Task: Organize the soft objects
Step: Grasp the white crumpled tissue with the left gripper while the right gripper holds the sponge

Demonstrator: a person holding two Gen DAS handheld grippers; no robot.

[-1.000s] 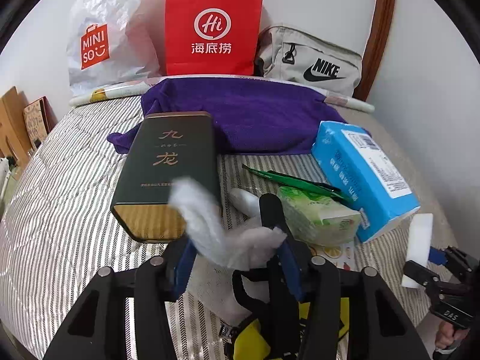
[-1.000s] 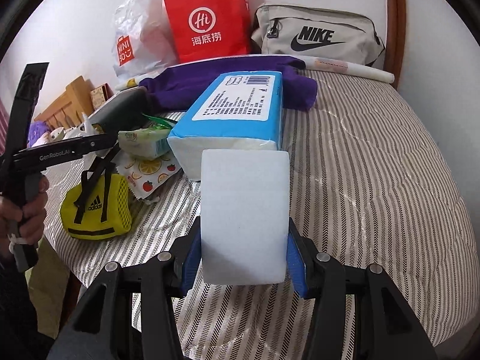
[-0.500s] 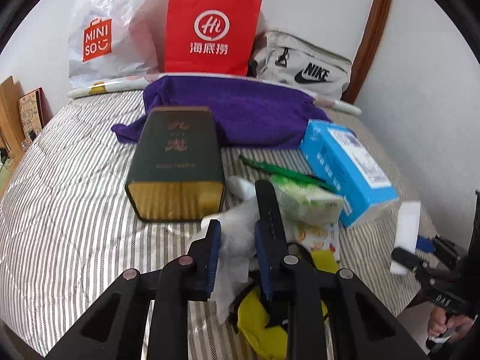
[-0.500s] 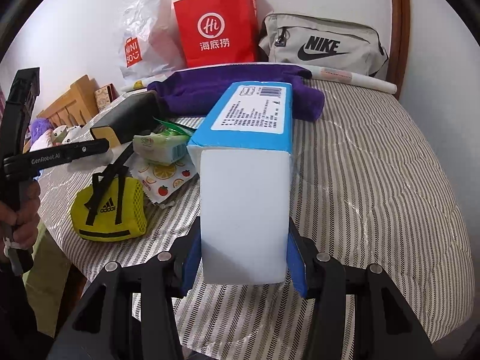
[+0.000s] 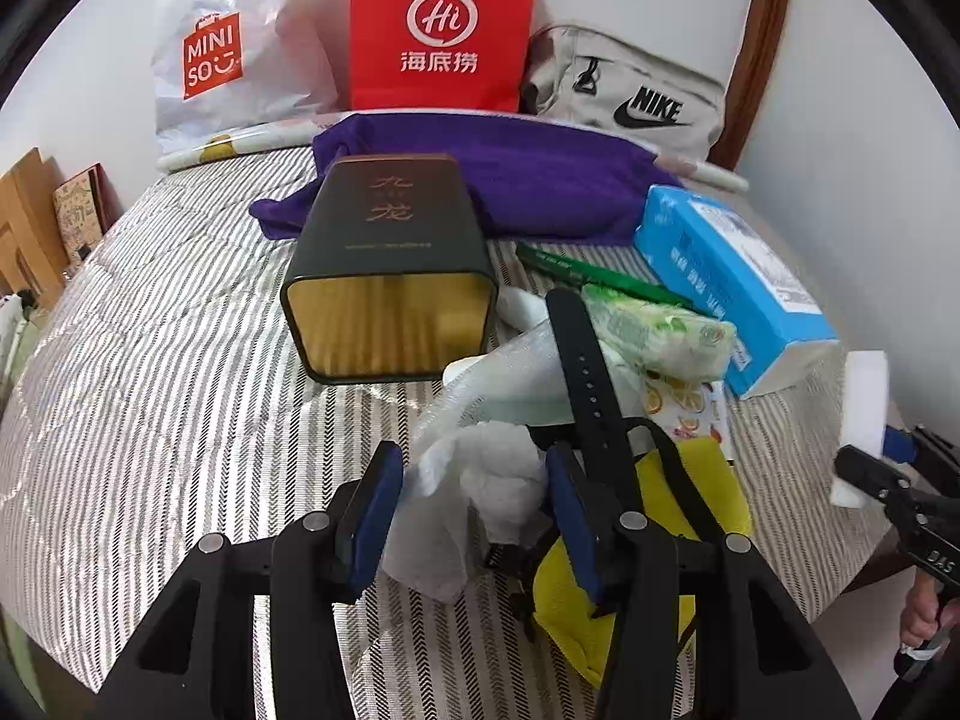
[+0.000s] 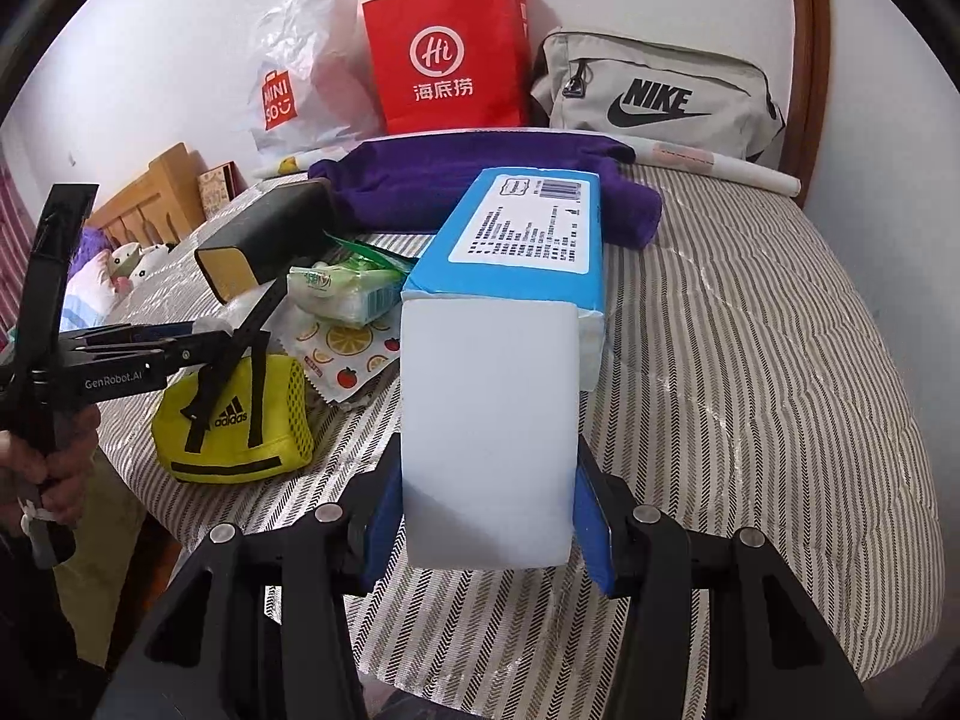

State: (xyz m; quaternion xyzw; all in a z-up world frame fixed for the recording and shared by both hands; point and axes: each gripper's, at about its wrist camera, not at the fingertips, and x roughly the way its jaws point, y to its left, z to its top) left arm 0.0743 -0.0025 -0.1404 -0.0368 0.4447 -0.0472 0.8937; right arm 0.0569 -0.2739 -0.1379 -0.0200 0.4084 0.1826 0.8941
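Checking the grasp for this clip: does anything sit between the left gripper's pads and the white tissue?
Nothing visible does. The crumpled white tissue sits directly between the open left gripper; a black strap lies just outside its right finger.

left gripper (image 5: 474,504): was pinched tight on the crumpled white tissue wad (image 5: 480,480) half a second back, now spread wide with the wad loose between the pads
right gripper (image 6: 489,516): its white foam block (image 6: 489,438) has edged closer to the blue tissue pack (image 6: 522,240)

A crumpled white tissue (image 5: 480,480) lies near the striped bed's (image 5: 150,390) front edge beside the yellow pouch (image 5: 708,480), while a smooth white sponge block (image 6: 489,432) stands upright over that edge.
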